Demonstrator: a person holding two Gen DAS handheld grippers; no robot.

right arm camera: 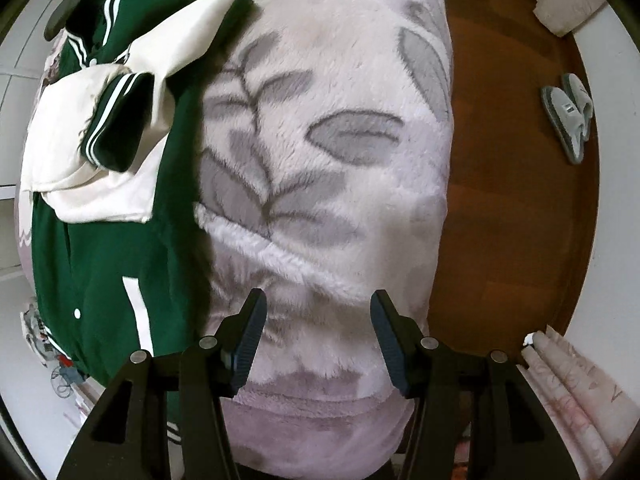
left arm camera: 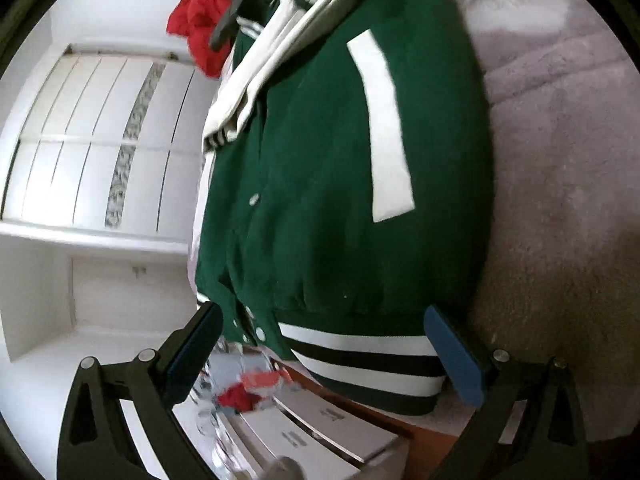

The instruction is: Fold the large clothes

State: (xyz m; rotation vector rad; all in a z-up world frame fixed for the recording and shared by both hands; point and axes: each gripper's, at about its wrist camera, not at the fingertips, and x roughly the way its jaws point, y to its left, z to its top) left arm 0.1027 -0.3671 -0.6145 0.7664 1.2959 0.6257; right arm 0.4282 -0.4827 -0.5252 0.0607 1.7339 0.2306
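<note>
A green varsity jacket (left arm camera: 320, 184) with white sleeves and a striped hem lies on the bed, its white sleeves (right arm camera: 96, 160) folded across the chest. My left gripper (left arm camera: 326, 344) hovers at the striped hem (left arm camera: 360, 356) with its jaws wide apart; the hem shows between them, but no pad presses on it. My right gripper (right arm camera: 318, 320) points down over the bare blanket to the right of the jacket (right arm camera: 104, 272), open, with nothing between its fingers.
A fluffy pink blanket (right arm camera: 328, 152) with a grey leaf print covers the bed. Red clothing (left arm camera: 200, 16) lies beyond the collar. White wardrobe doors (left arm camera: 92, 140) stand to the left, wooden floor (right arm camera: 512, 200) with slippers (right arm camera: 568, 116) to the right. White boxes (left arm camera: 320, 428) sit below.
</note>
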